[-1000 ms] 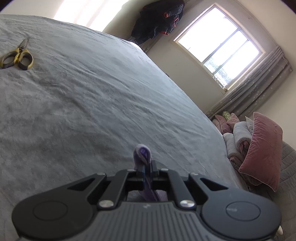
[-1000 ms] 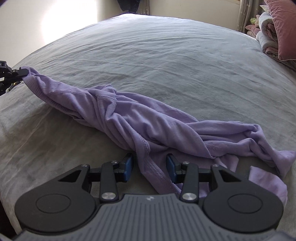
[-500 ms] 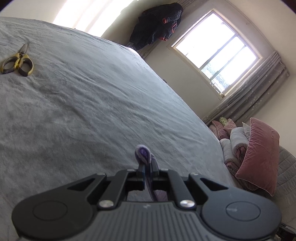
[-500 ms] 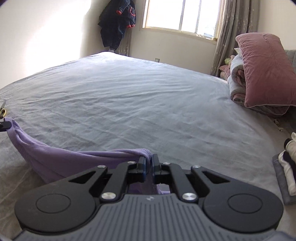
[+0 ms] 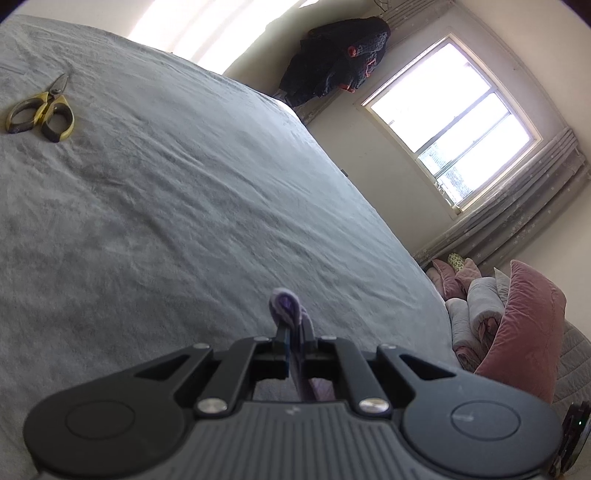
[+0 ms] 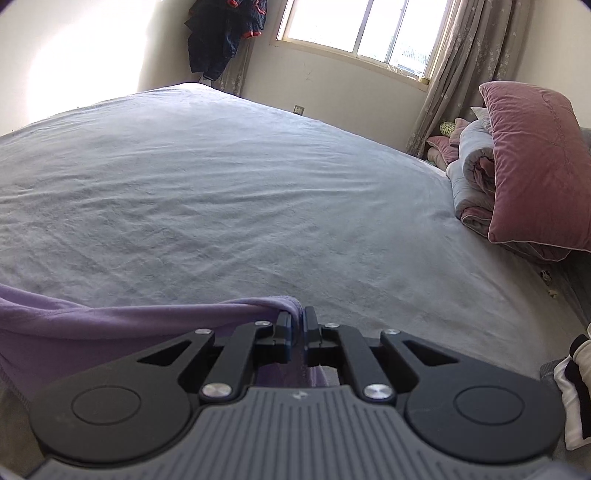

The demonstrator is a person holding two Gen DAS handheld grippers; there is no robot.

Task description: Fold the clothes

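A lilac garment (image 6: 92, 332) hangs stretched from the left edge of the right wrist view to my right gripper (image 6: 297, 325), which is shut on a bunched edge of it above the grey bed (image 6: 221, 192). In the left wrist view my left gripper (image 5: 294, 338) is shut on another bit of the same lilac garment (image 5: 285, 305); a small fold pokes up past its fingertips and the rest hangs hidden below the gripper body.
Yellow-handled scissors (image 5: 40, 110) lie on the bed at the far left. A pink pillow (image 6: 535, 166) and rolled blankets (image 6: 476, 177) are piled at the right. Folded clothes (image 6: 576, 384) sit at the lower right edge. Dark clothing (image 6: 221, 33) hangs by the window.
My right gripper shut on the lilac garment and lifted it off the bed, so the cloth now hangs taut to the left. The left gripper kept its grip and hardly moved.
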